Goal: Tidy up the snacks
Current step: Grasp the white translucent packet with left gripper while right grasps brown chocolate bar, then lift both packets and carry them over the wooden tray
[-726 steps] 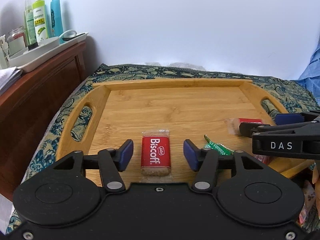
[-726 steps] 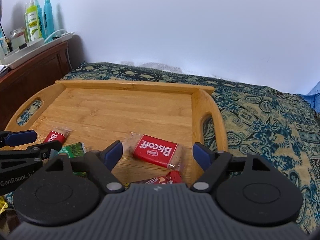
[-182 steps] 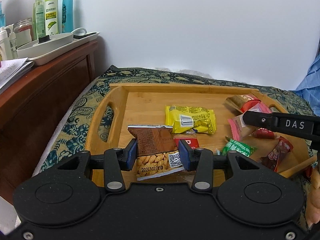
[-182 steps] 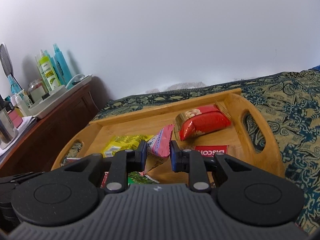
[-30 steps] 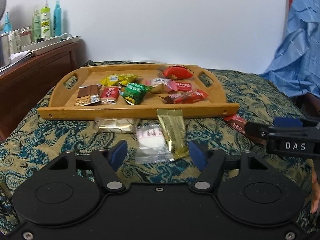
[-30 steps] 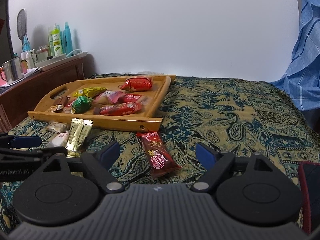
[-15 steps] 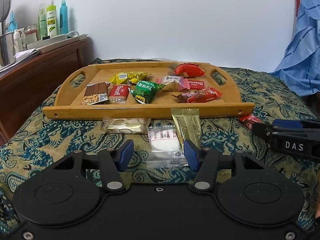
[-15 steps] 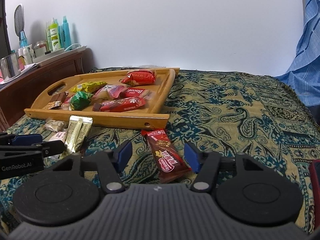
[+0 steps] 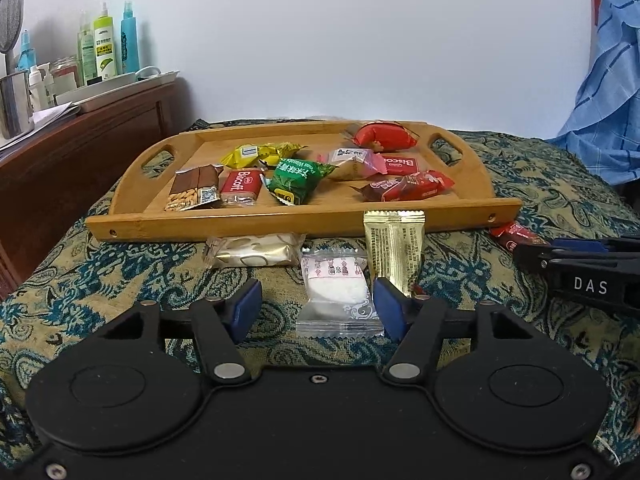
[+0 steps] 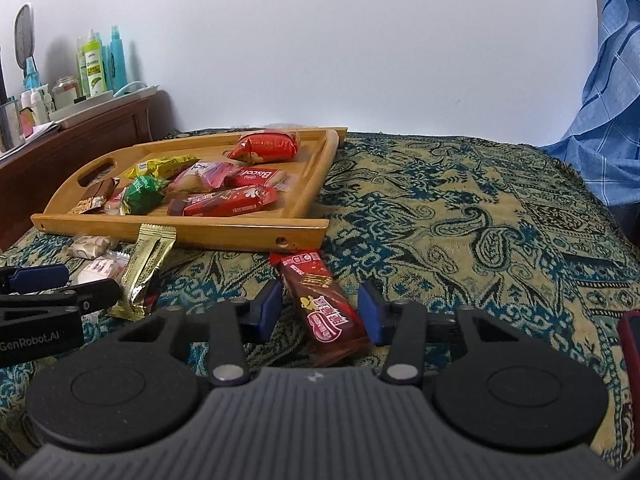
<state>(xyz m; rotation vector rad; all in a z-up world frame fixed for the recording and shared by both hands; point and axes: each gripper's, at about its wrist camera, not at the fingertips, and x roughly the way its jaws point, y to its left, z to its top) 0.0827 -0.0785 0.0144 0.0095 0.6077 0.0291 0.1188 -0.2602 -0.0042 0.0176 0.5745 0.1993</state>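
Observation:
A wooden tray [image 9: 304, 224] [image 10: 180, 232] on the bedspread holds several wrapped snacks. In front of it lie a cream packet [image 9: 252, 250], a gold sachet [image 9: 394, 252] [image 10: 146, 272] and a clear packet with a white sweet [image 9: 336, 292]. My left gripper [image 9: 318, 312] straddles the clear packet; its jaws are opening, the right pad by the wrapper's edge, the left pad apart. A brown-and-red chocolate bar [image 10: 326, 308] [image 9: 516, 236] lies between the pads of my right gripper [image 10: 320, 312], whose jaws are closing, with a gap still on the left side.
A dark wooden cabinet [image 9: 80, 148] with bottles and a white tray stands at the left. Blue cloth [image 10: 612, 120] hangs at the right. A red object [image 10: 630, 344] shows at the right edge. Patterned bedspread [image 10: 460, 220] stretches right of the tray.
The right jaws have narrowed from wide apart to close around the chocolate bar. The left jaws narrowed around the clear packet, then widened a little. Both hands stayed nearly in place.

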